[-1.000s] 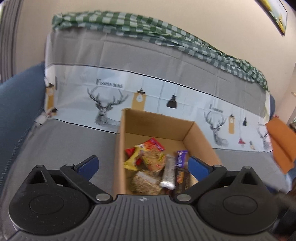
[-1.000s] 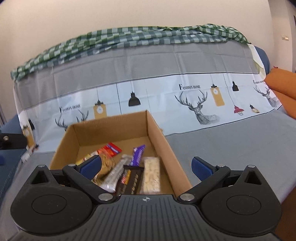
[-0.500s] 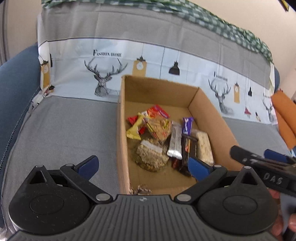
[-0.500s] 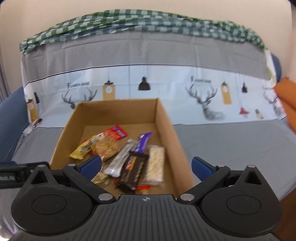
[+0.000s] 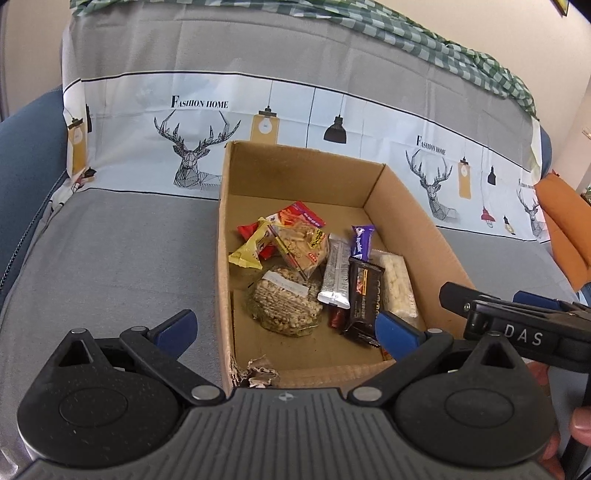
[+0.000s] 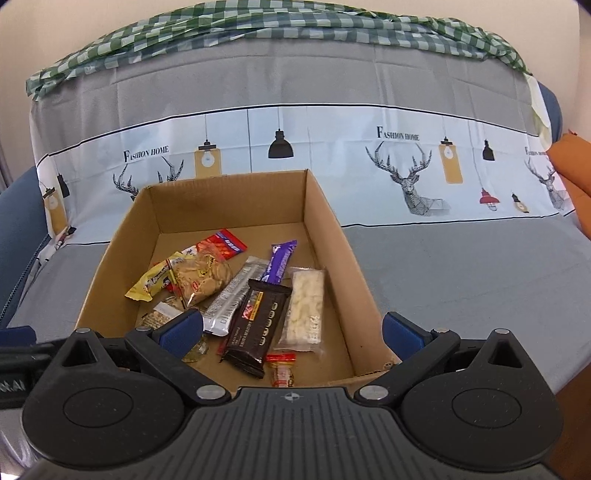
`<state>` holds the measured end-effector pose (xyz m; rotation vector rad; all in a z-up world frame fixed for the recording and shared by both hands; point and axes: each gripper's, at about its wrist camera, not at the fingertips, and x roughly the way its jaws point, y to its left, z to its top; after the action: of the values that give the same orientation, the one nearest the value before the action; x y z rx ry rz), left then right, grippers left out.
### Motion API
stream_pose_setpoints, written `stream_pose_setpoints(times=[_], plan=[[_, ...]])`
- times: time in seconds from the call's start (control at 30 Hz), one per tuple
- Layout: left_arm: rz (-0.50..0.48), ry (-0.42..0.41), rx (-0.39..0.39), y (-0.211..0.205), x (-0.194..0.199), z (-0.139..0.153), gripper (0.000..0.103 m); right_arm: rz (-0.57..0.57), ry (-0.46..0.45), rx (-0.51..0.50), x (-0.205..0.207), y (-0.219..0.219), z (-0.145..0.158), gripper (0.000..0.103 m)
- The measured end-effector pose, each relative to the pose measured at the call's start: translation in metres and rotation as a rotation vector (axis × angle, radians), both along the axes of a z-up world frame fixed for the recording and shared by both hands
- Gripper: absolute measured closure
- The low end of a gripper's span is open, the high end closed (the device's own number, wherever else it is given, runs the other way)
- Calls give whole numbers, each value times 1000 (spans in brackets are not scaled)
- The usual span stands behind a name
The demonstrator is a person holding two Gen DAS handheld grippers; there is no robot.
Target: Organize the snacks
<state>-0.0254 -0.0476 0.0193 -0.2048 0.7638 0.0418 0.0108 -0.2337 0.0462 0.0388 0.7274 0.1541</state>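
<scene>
An open cardboard box (image 5: 221,258) (image 6: 354,277) sits on the sofa seat with several snacks inside. Among them are a dark chocolate bar (image 5: 364,295) (image 6: 258,325), a silver bar (image 5: 336,273) (image 6: 236,299), a purple bar (image 5: 362,242) (image 6: 280,260), a white rice bar (image 5: 397,291) (image 6: 306,306), a bag of peanuts (image 5: 284,301), a clear cracker bag (image 5: 303,243) (image 6: 201,275), and yellow (image 5: 249,251) and red (image 5: 303,218) packets. My left gripper (image 5: 286,329) hovers open over the box's near left corner. My right gripper (image 6: 292,330) (image 5: 495,295) hovers open over the near right part, holding nothing.
The sofa's grey cover (image 6: 461,266) has a deer-print band on the backrest, and a green checked cloth (image 6: 258,26) lies along its top. An orange cushion (image 5: 565,229) lies at the right and a blue armrest (image 5: 26,155) at the left. A hand (image 5: 580,424) holds the right gripper.
Both views have tilted down and closed in on the box, so more of its floor shows. The right gripper has come into the left wrist view beside the box. No snack has moved.
</scene>
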Motion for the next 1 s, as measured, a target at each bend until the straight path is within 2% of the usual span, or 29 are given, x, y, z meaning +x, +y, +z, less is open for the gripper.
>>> stream_pose_setpoints(times=[0.2,1.0], plan=[[-3,4,-3,-1,3,-2,1,29,-16,-51,-1,7,-1,1],[15,21,-38,2,6,-4,1,33,-13,-54,2,9,-3,1]])
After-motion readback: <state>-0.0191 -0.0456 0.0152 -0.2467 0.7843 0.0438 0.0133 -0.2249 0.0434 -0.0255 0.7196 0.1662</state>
